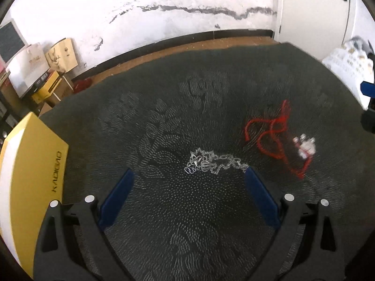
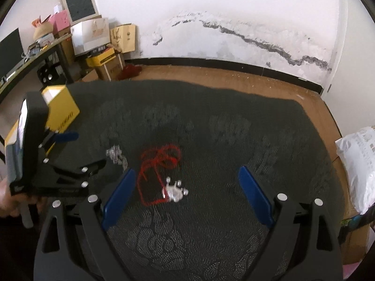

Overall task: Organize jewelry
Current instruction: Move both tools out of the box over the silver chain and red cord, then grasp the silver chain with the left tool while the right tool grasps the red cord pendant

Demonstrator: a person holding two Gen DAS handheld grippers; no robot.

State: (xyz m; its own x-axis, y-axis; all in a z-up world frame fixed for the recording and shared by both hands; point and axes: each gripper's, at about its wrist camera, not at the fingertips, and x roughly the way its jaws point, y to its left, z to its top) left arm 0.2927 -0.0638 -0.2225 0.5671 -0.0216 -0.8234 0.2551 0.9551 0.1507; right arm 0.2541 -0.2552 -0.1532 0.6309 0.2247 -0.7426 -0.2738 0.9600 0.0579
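A silver chain necklace (image 1: 212,162) lies bunched on the dark patterned cloth (image 1: 187,107), just ahead of my left gripper (image 1: 189,172), which is open and empty; its right fingertip touches the chain's end. A red cord necklace (image 1: 271,135) with a silver pendant (image 1: 304,146) lies to the right. In the right wrist view the red cord (image 2: 159,164) and pendant (image 2: 174,190) lie between the fingers of my open, empty right gripper (image 2: 187,171), nearer the left finger. The silver chain (image 2: 117,155) sits left, beside the left gripper (image 2: 68,138).
A yellow box (image 1: 30,182) lies at the cloth's left edge, also in the right wrist view (image 2: 62,110). A white plastic bag (image 2: 358,164) sits at the right. Cardboard boxes (image 2: 103,44) stack against the wall beyond the wooden table edge (image 2: 234,79).
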